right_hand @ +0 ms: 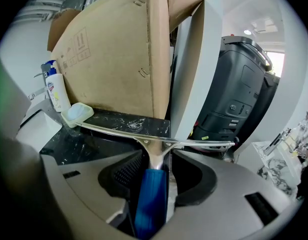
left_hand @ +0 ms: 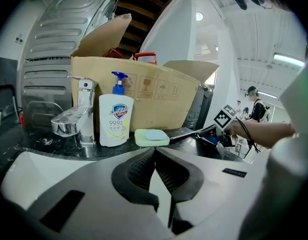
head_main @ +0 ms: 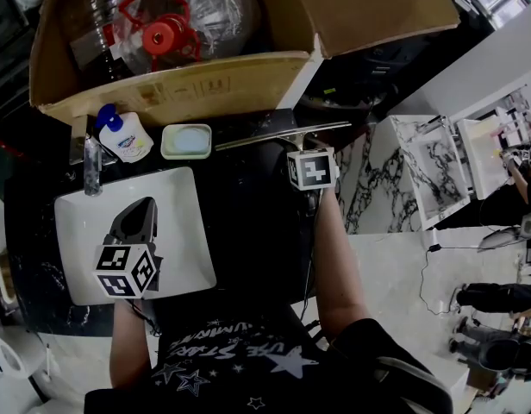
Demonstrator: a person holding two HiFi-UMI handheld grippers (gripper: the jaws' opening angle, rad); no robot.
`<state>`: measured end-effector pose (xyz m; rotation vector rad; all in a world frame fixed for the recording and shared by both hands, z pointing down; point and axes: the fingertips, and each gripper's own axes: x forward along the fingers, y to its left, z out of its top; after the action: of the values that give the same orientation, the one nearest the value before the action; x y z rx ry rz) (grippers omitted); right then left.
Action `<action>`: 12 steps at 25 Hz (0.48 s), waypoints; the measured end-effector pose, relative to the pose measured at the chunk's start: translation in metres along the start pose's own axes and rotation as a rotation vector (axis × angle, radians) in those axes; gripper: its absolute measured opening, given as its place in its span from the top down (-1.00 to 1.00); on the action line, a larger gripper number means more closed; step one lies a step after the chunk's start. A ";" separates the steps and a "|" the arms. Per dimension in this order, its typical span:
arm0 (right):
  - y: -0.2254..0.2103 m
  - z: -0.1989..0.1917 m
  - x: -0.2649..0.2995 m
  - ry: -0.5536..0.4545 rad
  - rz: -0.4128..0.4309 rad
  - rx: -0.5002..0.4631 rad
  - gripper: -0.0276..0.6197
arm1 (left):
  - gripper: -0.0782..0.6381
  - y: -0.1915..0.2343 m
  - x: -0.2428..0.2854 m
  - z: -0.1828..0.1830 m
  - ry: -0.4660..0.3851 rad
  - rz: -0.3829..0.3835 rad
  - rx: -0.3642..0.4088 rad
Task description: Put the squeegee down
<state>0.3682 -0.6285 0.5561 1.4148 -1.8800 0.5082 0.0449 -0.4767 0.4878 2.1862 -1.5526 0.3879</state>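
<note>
The squeegee (head_main: 274, 136) has a long metal blade and a blue handle (right_hand: 150, 199). Its blade (right_hand: 144, 139) runs low across the black counter in front of the cardboard box. One end is by the soap dish and the other reaches past the counter's right edge. My right gripper (right_hand: 156, 159) is open around the handle, with a clear gap on the right-hand pad's side. In the head view the right gripper (head_main: 300, 145) sits just behind the blade. My left gripper (head_main: 138, 214) hovers over the white sink (head_main: 184, 231). In its own view the left gripper (left_hand: 154, 151) is shut with nothing in it.
A large open cardboard box (head_main: 188, 89) with a red-capped bottle stands at the back of the black marble counter (head_main: 248, 205). A soap dish (head_main: 186, 141), a pump soap bottle (head_main: 126, 136) and a chrome faucet (head_main: 91, 166) line the sink's far edge. The counter drops off at right.
</note>
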 end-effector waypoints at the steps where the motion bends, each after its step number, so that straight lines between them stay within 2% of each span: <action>1: 0.000 -0.001 -0.002 -0.001 -0.004 0.001 0.40 | 0.73 0.000 -0.001 0.000 -0.001 0.000 -0.001; 6: 0.000 -0.013 -0.006 -0.044 -0.002 0.021 0.38 | 0.73 -0.001 -0.008 0.000 -0.012 -0.010 0.003; 12: 0.002 -0.019 -0.049 -0.096 -0.077 0.049 0.39 | 0.73 -0.004 -0.022 0.003 -0.033 -0.031 0.020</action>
<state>0.3793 -0.5824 0.5330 1.5625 -1.8909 0.4587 0.0416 -0.4587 0.4740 2.2402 -1.5363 0.3612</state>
